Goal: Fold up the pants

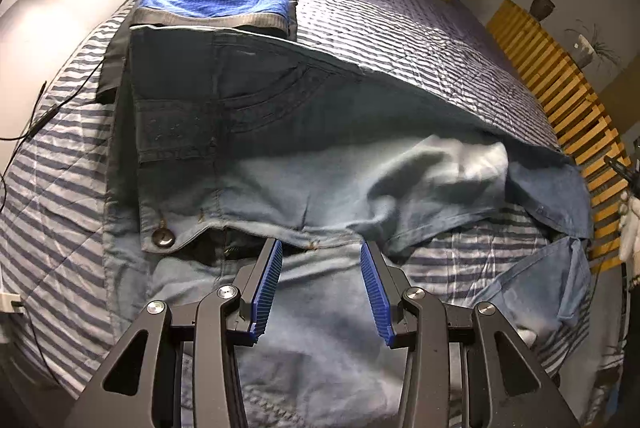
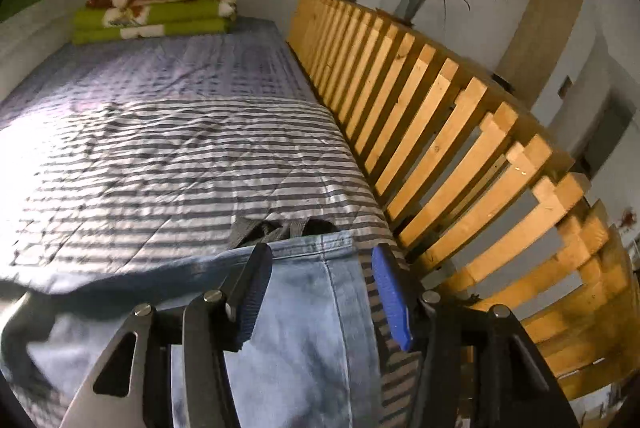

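Light-blue jeans (image 1: 320, 164) are spread over the striped quilt (image 1: 400, 28), hems toward the wooden slatted rail (image 2: 440, 132). Both the left gripper (image 1: 321, 264) and the right gripper (image 2: 320, 268) are held part-open above the denim, gripping nothing. The soft, weighty cloth is probably best pinched at waistband or hem seams.

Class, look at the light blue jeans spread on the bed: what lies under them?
Under the light blue denim jeans lies a blue-and-white striped quilt, showing around their edges. Whatever lies directly beneath them is covered.
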Demonstrator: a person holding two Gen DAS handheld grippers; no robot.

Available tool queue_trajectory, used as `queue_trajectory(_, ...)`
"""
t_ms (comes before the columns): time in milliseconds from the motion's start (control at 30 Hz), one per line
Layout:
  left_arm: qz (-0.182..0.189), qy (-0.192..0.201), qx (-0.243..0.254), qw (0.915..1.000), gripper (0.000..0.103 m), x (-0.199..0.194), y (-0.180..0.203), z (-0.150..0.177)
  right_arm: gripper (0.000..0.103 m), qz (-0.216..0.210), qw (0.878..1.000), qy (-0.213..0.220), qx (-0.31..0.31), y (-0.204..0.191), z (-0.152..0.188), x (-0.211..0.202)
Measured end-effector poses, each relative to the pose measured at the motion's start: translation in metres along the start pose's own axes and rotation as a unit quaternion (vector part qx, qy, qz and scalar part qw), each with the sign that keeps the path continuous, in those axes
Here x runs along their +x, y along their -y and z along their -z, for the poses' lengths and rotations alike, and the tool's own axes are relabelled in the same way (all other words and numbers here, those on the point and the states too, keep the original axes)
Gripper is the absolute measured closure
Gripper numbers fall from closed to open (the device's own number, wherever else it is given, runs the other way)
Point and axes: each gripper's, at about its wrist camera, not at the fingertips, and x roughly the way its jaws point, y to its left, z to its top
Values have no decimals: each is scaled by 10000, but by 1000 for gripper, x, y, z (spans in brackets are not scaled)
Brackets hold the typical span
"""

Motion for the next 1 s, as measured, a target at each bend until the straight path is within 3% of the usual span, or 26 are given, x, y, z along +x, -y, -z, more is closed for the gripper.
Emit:
queue_trajectory(167, -74, 100, -235, 9996, 58, -24, -32, 22, 53, -687, 9972, 96, 282, 26, 40, -59)
queue_trajectory(267, -141, 172, -448, 9987, 47, -38, -59, 37, 47, -1357, 9889, -173, 584, 37, 94, -83)
queue_trajectory(467, -420, 222, -1107, 9927, 40, -63, -132, 75, 46, -1789, 9789, -754, 641, 32, 209, -111)
queue_trajectory(600, -533, 25, -1383, 9889, 35, -58, -172, 103, 46, -1742, 9765, -1104, 625, 22, 264, -116)
queue_trajectory(700, -335, -183, -1691, 9849, 30, -40, -191, 120, 45, -1796, 9728, -1283, 708, 18, 291, -119)
queue_trajectory(833, -32, -508, -1807, 9822, 30, -15, -194, 135, 45, -1872, 9684, -1433, 816, 17, 309, -121)
queue_trajectory(1000, -10, -547, -1642, 9849, 30, -7, -186, 149, 45, -1805, 9716, -1427, 557, 10, 315, -126)
